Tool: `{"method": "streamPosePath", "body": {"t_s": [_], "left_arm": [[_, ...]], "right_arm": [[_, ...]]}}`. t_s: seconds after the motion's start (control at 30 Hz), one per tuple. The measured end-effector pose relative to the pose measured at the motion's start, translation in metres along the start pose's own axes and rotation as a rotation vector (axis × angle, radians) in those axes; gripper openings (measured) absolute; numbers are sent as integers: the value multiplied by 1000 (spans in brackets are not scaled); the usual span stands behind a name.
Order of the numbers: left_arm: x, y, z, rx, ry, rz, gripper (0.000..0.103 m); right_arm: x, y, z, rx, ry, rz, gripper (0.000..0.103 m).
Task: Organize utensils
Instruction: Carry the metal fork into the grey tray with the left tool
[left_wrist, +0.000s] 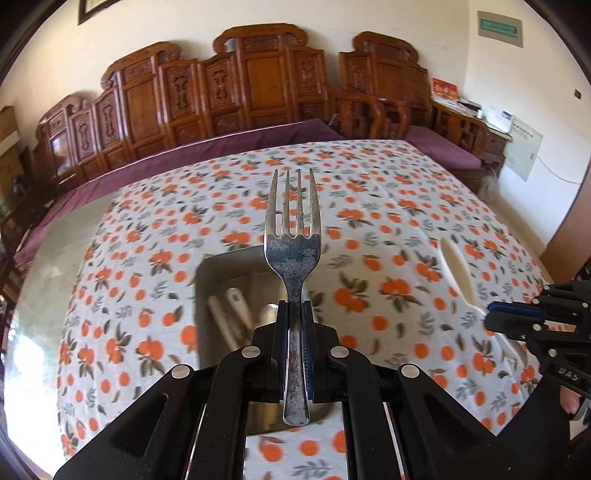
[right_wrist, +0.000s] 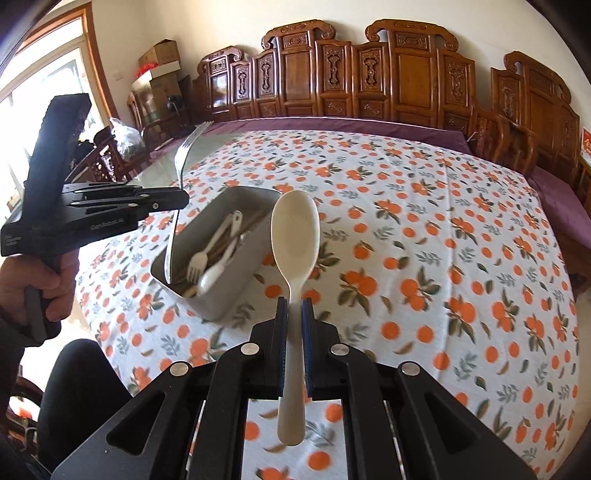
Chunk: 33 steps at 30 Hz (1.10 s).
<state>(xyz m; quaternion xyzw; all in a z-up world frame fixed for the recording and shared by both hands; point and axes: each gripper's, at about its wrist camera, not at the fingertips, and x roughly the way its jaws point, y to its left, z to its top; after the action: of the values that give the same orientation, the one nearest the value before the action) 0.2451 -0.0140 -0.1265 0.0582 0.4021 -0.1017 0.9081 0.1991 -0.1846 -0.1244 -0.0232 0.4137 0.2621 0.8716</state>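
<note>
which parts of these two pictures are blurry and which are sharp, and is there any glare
Left wrist view: metal fork in the left claw sharp, tablecloth and grey tray motion-smeared, glare on bare tabletop at left. Right wrist view: cream spoon crisp, tray contents smeared, window blown out.

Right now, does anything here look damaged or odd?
Yes: the metal fork clamped in the left gripper looks tarnished, with dull mottled patches across its head and tines. The cream spoon in the right gripper looks clean.
</note>
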Motion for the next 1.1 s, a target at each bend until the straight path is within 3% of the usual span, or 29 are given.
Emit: {"method": "streamPosePath", "body": {"t_s": [0.37, 1.1], "left_arm": [[42, 34, -14, -19, 79, 56, 6], [93, 37, -34, -57, 201, 59, 6]], "right_arm": [[11, 13, 10, -10, 10, 24, 9], [14, 15, 8, -1, 17, 29, 9]]}}
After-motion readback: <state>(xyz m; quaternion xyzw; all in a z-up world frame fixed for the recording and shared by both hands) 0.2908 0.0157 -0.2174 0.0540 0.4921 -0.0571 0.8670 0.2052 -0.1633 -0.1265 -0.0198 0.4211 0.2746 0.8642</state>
